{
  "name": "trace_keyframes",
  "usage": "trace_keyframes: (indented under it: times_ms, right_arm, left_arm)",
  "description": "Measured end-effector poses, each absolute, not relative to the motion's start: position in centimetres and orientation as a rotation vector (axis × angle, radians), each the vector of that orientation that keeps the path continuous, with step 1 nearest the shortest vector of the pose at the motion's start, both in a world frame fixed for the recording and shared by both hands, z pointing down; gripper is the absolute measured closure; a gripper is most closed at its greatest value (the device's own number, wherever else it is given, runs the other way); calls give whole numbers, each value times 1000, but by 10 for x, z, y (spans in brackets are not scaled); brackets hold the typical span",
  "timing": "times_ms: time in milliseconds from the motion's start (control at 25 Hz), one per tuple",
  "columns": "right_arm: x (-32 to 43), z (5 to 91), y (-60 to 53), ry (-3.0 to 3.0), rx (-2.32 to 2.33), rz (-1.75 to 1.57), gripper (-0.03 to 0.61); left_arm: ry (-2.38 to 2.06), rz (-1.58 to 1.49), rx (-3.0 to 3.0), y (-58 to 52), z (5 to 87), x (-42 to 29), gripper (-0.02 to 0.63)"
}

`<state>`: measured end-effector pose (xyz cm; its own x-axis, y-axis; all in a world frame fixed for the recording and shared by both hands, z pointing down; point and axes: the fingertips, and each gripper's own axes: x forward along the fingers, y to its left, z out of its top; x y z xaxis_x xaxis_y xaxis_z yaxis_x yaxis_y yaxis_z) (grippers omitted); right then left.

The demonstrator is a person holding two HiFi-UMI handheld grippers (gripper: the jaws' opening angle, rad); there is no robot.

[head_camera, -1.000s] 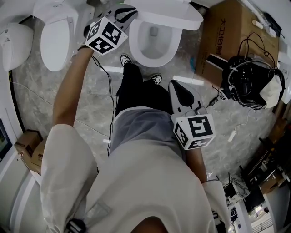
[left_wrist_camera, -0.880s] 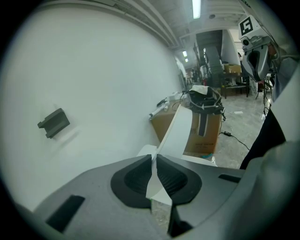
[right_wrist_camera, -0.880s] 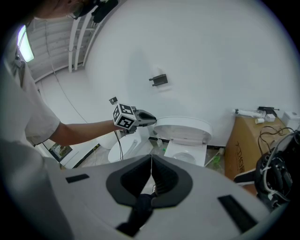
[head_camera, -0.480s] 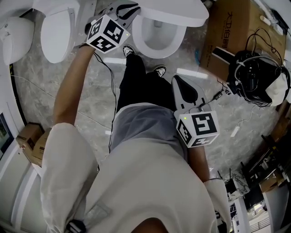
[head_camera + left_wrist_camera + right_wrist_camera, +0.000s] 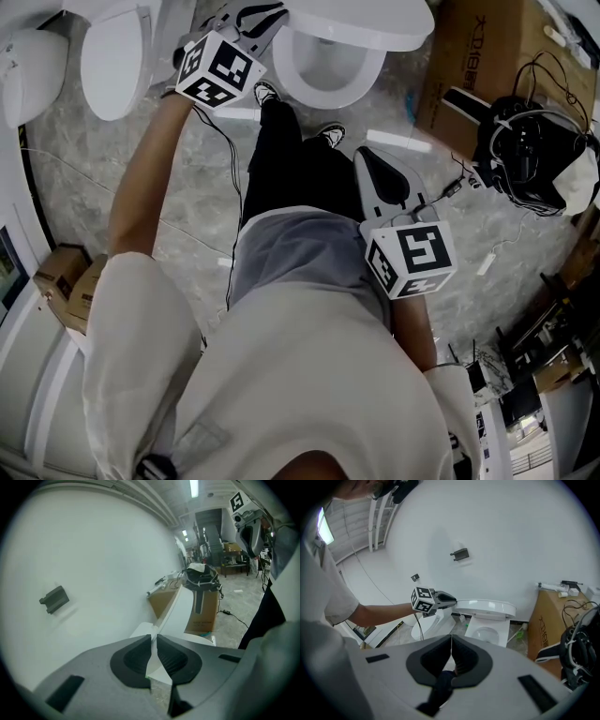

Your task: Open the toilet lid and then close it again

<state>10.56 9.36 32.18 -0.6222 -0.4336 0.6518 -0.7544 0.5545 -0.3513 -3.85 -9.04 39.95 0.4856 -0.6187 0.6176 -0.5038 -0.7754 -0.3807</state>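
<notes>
Left tool (image 5: 154,638) tight on toilet lid (image 5: 375,28); right tool (image 5: 451,640) closed, empty; marbled floor (image 5: 66,178).

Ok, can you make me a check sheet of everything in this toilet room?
Surface: grey marbled floor.
Job's things: toilet lid partway up, bowl showing beneath.
Clutter: cardboard box, black headset, small cardboard boxes.
Grippers: left gripper shut on the lid's edge; right gripper shut, empty.
Cables: black cable hanging from left gripper.
Surroundings: second toilet, white wall.
</notes>
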Motion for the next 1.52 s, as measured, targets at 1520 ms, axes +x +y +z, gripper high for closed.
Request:
trace_keyframes:
  times_ms: [1520]
  right_arm:
    - [126,364,82,-2232,901,826,568]
  left_arm:
    - [883,-1282,-2580,-8,486,-33,577]
